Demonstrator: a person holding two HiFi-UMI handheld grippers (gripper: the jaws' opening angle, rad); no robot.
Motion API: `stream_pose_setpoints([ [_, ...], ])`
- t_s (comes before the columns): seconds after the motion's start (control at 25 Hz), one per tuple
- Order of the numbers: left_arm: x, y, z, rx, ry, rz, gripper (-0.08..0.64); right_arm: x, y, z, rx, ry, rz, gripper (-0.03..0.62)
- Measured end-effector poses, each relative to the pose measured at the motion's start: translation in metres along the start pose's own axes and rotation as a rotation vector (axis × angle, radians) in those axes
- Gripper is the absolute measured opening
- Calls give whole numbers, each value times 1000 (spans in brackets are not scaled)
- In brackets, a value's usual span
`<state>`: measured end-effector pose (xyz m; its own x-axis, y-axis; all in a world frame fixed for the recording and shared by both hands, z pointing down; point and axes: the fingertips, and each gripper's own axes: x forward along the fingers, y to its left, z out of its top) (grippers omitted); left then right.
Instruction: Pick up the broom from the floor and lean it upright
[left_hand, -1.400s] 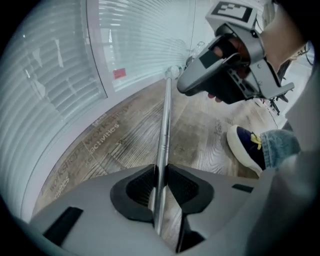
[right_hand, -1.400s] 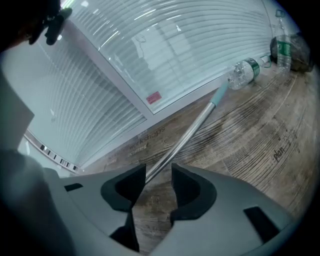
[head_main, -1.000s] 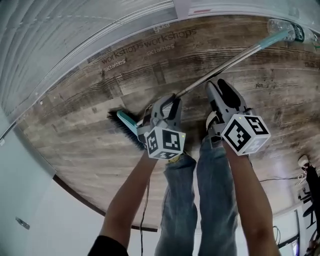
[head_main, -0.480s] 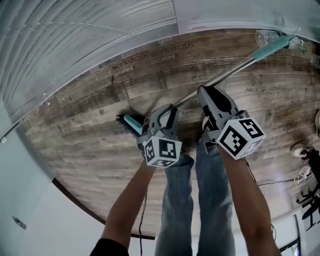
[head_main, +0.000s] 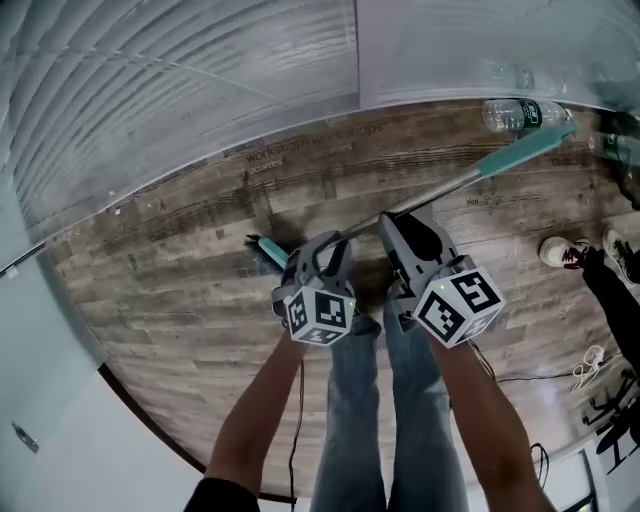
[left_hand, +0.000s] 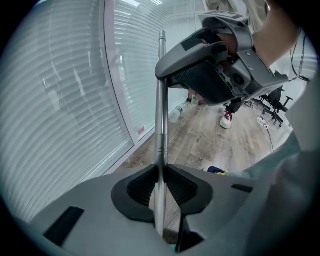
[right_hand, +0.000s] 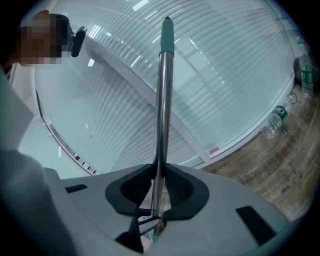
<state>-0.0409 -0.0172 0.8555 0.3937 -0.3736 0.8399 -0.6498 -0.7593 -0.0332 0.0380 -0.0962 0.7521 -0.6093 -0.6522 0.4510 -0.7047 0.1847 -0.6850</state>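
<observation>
1. Your left gripper (head_main: 335, 245) is squeezed tight on the thin metal pole of the broom (head_main: 450, 185), low down near the brush head (head_main: 264, 247).
2. Your right gripper (head_main: 397, 222) has just been closing. Its pads now pinch the same pole a bit higher up.
3. The broom is tilted over the wooden floor (head_main: 180, 290), with its teal end (head_main: 525, 150) toward the floor's far edge.
4. The pole looks stiff, light and shiny, so it may slip. Keep one hold low and one higher.

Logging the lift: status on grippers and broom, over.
Left gripper shut on broom pole. Right gripper too, jaws just closing on it. Bottle on floor beyond handle end.
</observation>
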Motion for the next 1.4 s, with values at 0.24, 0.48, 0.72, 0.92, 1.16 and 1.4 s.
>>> stream_pose_setpoints([
  [0.24, -45, 20, 29, -34, -37, 31, 86, -10, 63, 37, -138, -32, 59, 89],
  [0.48, -86, 43, 47, -136, -93, 88, 87, -6, 127, 62, -317, 10, 131, 89],
  [0.72, -105, 57, 69, -254, -140, 101, 87, -1, 173, 83, -495, 63, 174, 89],
  [0.92, -97, 67, 83, -349, -153, 70, 87, 12, 192, 89, -616, 102, 216, 87],
  [1.16, -72, 87, 93, -342, -149, 83, 87, 32, 174, 102, -638, 108, 213, 87],
  [1.4, -58, 88, 103, -352, -128, 58, 87, 40, 160, 111, -634, 114, 200, 87],
])
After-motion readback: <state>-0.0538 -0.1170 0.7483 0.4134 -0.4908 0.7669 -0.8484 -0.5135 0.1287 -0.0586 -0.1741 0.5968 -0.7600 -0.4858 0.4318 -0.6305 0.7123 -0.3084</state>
